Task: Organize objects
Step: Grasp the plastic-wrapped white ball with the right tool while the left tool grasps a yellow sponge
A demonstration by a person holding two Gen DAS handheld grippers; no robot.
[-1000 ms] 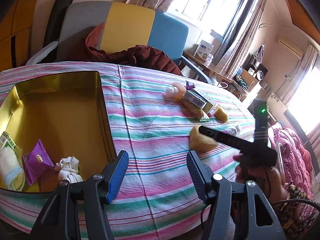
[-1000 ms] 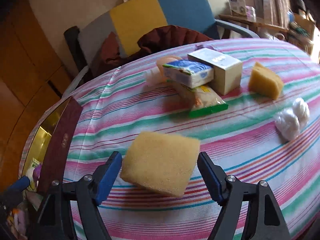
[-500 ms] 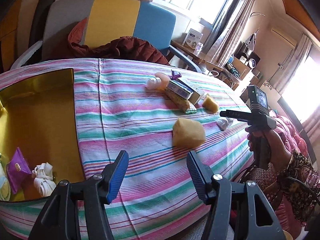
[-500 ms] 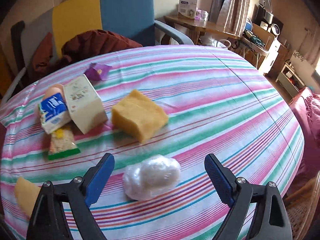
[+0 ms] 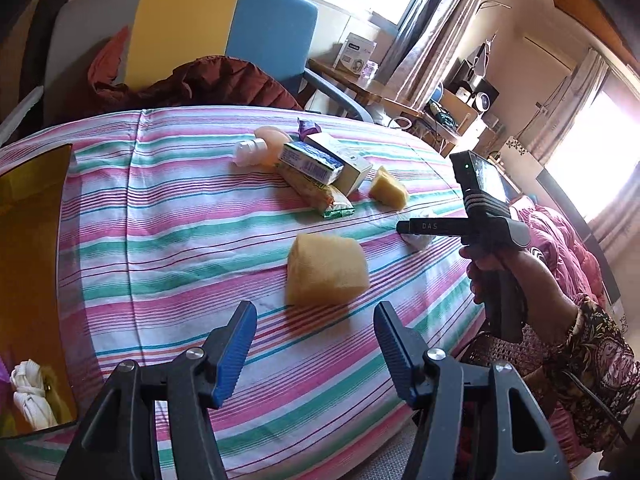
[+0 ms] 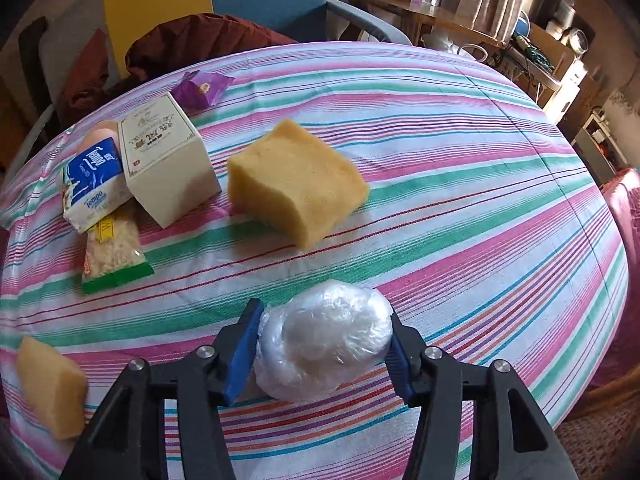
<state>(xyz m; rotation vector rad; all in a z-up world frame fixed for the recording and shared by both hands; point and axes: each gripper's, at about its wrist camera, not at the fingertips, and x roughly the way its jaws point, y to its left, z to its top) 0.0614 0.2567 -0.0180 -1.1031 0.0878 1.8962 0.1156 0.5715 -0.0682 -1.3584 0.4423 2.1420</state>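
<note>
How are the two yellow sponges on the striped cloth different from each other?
The near sponge lies right ahead of the open left gripper; the far sponge sits beside the cream box. The near sponge lies apart from the other things, while the far sponge belongs to the cluster by the tissue pack. Both are yellow, porous blocks, untouched on the tablecloth.

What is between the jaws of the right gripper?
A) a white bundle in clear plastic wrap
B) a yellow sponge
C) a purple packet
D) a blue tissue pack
A: the right gripper has the plastic-wrapped white bundle between its closing jaws, with both blue pads against its sides; the yellow sponge lies apart on the striped cloth.
</note>
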